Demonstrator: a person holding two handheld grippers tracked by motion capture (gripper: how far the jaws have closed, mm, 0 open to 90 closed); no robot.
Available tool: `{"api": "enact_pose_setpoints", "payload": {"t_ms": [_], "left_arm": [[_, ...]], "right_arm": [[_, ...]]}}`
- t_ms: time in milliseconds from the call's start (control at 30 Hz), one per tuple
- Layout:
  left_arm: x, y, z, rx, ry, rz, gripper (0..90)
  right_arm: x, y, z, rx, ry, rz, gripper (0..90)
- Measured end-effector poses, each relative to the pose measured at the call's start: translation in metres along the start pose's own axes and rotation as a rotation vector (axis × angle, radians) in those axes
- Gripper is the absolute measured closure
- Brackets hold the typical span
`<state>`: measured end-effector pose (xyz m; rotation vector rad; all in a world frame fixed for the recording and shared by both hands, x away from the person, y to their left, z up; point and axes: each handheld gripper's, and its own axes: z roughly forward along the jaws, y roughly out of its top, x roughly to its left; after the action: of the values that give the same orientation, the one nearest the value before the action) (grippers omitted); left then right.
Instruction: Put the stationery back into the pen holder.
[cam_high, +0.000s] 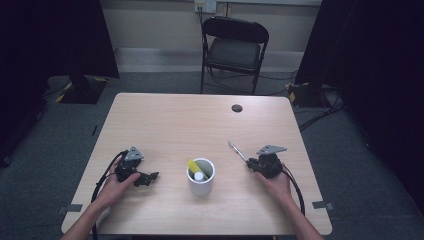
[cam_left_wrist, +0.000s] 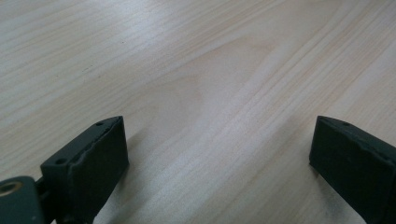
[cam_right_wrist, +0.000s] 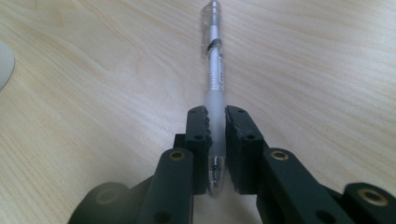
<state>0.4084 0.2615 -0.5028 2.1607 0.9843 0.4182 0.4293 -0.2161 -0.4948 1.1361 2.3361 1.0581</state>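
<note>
A clear and silver pen (cam_right_wrist: 214, 70) is clamped by its frosted grip between the jaws of my right gripper (cam_right_wrist: 215, 119), and it points away over the wooden table (cam_right_wrist: 93, 93). From above, the right gripper (cam_high: 250, 162) sits right of a white cup (cam_high: 201, 184), with the pen (cam_high: 237, 149) sticking out to the upper left. The cup holds a yellow marker (cam_high: 192, 165) and a white-capped one. My left gripper (cam_high: 151, 177) rests on the table left of the cup. Its jaws stand wide apart over bare wood (cam_left_wrist: 210, 107), and its own view centres at left gripper (cam_left_wrist: 219, 149).
A dark round cable hole (cam_high: 237, 108) lies near the table's far edge. A black folding chair (cam_high: 234, 47) stands behind the table. Tape marks (cam_high: 74, 208) sit at the near corners. In the right gripper view the cup's rim (cam_right_wrist: 4, 65) edges in at the left.
</note>
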Motion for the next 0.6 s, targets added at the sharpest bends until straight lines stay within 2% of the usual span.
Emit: {"api": "enact_pose_setpoints", "payload": {"t_ms": [233,433,600], "left_arm": [[0.000,0.000,0.000,-0.001,-0.001,-0.004,3.9],[0.000,0.000,0.000,0.000,-0.002,-0.004,3.8],[0.000,0.000,0.000,0.000,-0.002,-0.004,3.8]], "right_arm": [[-0.001,0.000,0.000,-0.005,0.012,0.006,80.4],[0.008,-0.001,0.001,-0.011,0.042,-0.026,80.1],[0.013,-0.002,0.001,-0.014,0.048,-0.043,78.8]]}}
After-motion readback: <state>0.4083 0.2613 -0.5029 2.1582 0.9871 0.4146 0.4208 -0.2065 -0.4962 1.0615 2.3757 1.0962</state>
